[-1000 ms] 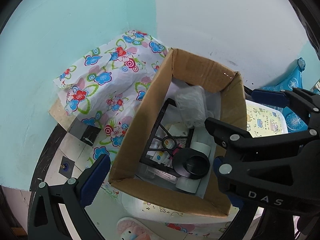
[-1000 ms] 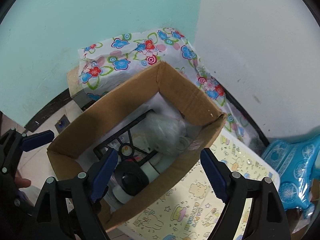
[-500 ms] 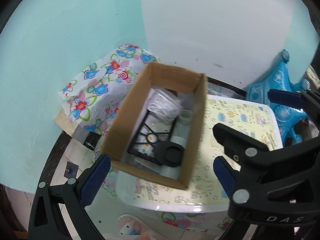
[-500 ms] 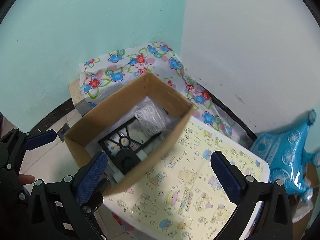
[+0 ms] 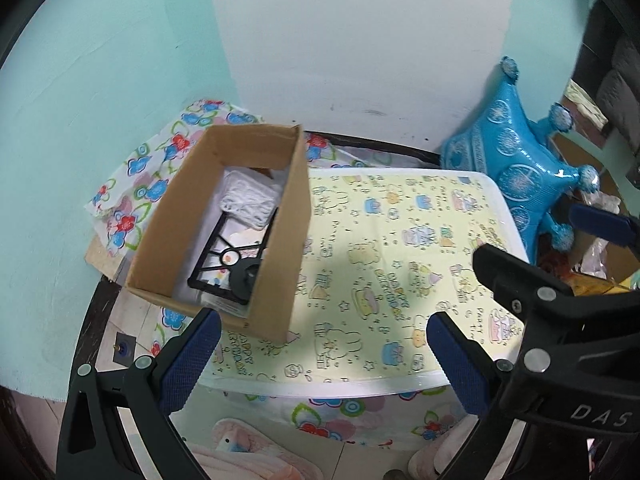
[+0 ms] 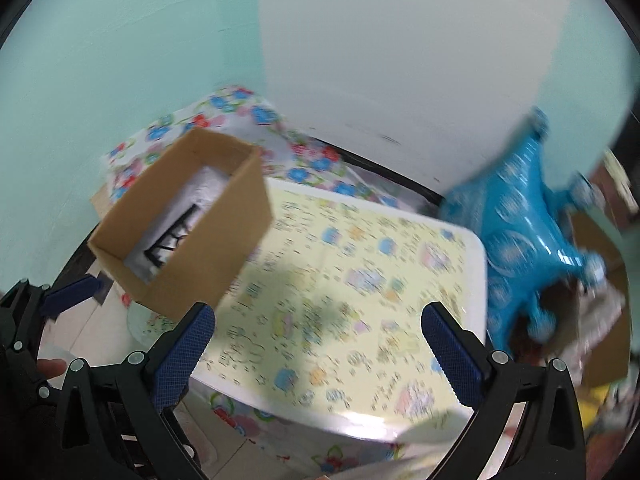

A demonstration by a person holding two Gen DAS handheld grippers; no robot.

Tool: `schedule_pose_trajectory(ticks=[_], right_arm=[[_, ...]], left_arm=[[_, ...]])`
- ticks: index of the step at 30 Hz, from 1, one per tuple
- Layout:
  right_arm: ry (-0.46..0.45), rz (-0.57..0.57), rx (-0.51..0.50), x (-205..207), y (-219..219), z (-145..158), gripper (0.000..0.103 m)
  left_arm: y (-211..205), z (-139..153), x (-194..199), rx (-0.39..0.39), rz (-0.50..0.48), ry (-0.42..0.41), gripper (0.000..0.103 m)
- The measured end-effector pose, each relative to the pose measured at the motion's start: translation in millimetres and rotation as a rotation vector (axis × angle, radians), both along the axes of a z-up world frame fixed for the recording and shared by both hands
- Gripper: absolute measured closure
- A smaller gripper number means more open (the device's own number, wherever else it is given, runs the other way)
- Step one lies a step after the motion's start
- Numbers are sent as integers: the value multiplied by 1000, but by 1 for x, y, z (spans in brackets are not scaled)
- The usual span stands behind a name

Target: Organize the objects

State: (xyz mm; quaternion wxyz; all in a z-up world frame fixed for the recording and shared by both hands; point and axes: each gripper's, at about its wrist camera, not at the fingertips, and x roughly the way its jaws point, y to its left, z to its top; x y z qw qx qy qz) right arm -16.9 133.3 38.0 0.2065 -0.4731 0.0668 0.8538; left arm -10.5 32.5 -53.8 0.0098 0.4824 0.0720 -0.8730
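While both tongs pull back from cardboard box [image 5: 224, 236], view widens. Right tongs [image 6: 320, 344] released, empty; left tongs [image 5: 324, 352] spread, empty. Box sits far left on table [image 5: 400, 264], black frame [image 5: 236, 252] inside. Drop-off looks finished; next item needed.

**A lived-in corner of a home**

This looks like a household room — mint-green and white painted walls meet at a corner above a tiled floor. A flowered cloth [image 5: 160, 168] lies in the corner, a white storage bin with a cartoon birthday-print lid [image 5: 400, 264] stands beside it, and a blue foil balloon [image 5: 516, 168] leans against the wall.
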Motion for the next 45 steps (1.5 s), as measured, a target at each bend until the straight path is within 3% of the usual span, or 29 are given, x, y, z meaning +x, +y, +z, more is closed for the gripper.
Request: schedule_pose_trajectory(ticks=[16,45], right_arm=[[30,-172,59,56,1,22,0],[19,-187,64,49,-11,27,0]], left_arm=[[22,26,17,-36,-22,32,0],[4,26,18,-45,-15,20,0]])
